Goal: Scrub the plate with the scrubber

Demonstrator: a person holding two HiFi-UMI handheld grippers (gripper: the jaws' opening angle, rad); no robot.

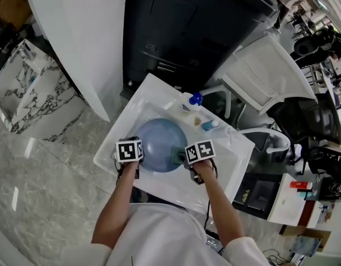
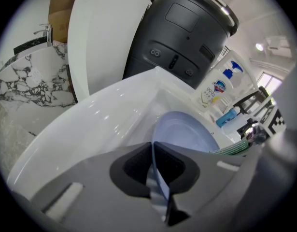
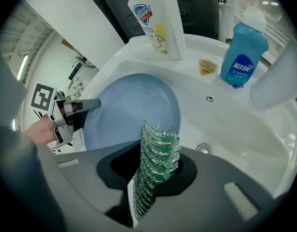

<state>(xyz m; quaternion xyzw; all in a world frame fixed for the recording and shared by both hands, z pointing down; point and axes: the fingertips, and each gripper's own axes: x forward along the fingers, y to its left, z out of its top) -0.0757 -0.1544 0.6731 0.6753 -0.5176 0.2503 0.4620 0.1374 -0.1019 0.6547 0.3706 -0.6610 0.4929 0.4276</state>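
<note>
**Plate pinned in the sink, scrubber at its edge**
The left gripper (image 2: 155, 178) is clamped on the left rim of the plate (image 1: 159, 140), inside the sink (image 1: 159, 90). The right gripper (image 3: 155, 190) pinches the scrubber (image 3: 159, 153) at the right rim. Best to press it flat and sweep across.

- Head view: bright, even indoor light; shadows soft and short; focus sharp.
- White sink (image 1: 142, 101) close to overexposed; pale glare patches on the glossy floor (image 1: 48, 170).
- Both gripper views: strong fisheye bowing, black vignetted corners, nearest foreground soft.
- Scrubber (image 3: 159, 149) glints with speckled highlights; plate (image 3: 134, 105) matt.
- Ceiling lamp (image 2: 258, 46) blown out.
</note>
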